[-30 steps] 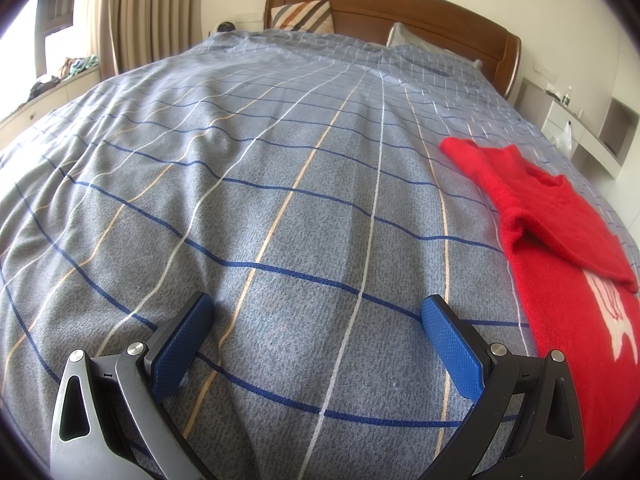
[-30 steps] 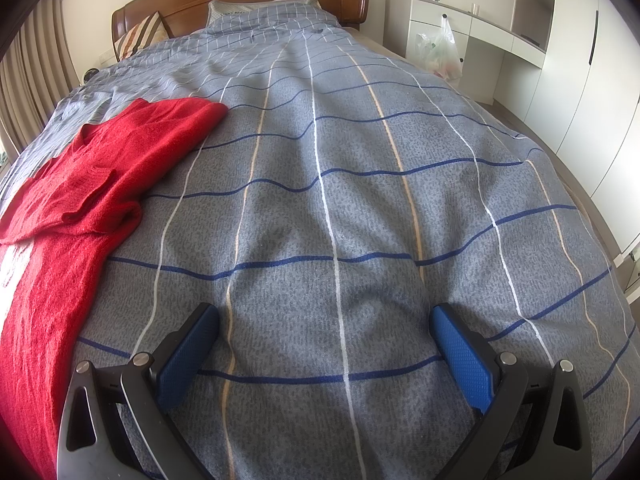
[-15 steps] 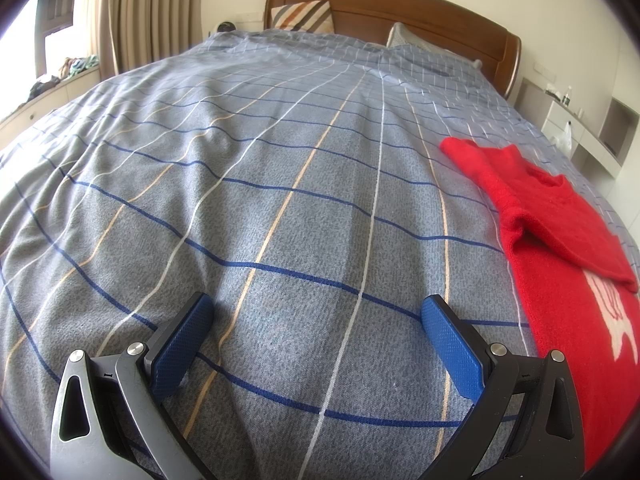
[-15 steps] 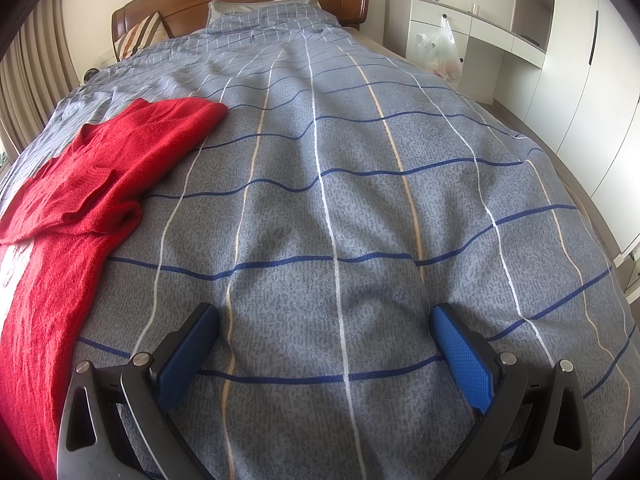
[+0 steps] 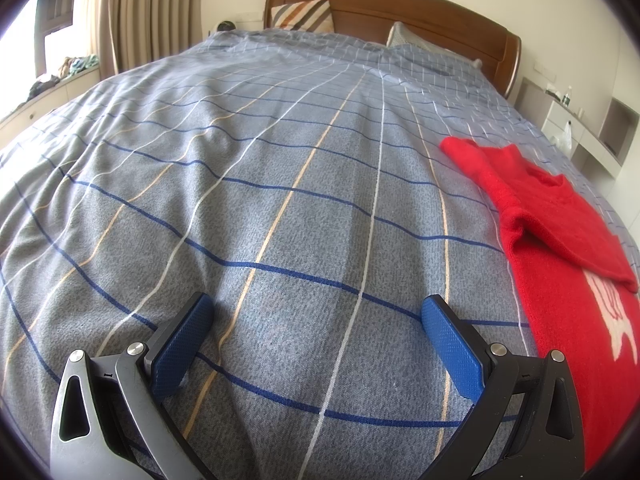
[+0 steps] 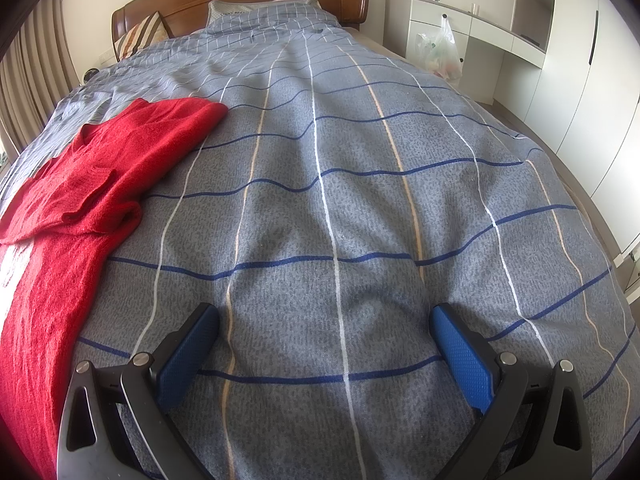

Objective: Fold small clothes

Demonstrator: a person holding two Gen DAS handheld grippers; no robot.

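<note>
Bed (image 5: pixel 280 184), grey-blue checked cover; red sweater (image 5: pixel 560 248) flat on it, sleeve folded across body.

Sweater (image 5: pixel 560 240): bright red, white motif on the front
Bed cover (image 5: pixel 280 200): grey-blue, grid of navy, white and tan lines
Headboard (image 5: pixel 400 12): reddish-brown wood
Pillow (image 5: pixel 302 14): diagonal brown, cream and dark stripes
Gripper pads (image 6: pixel 460 356): blue, dotted texture
Curtains (image 5: pixel 148 12): beige

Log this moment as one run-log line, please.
left gripper: open, empty | right gripper: open, empty | red sweater: on bed, between grippers, ungrasped
</note>
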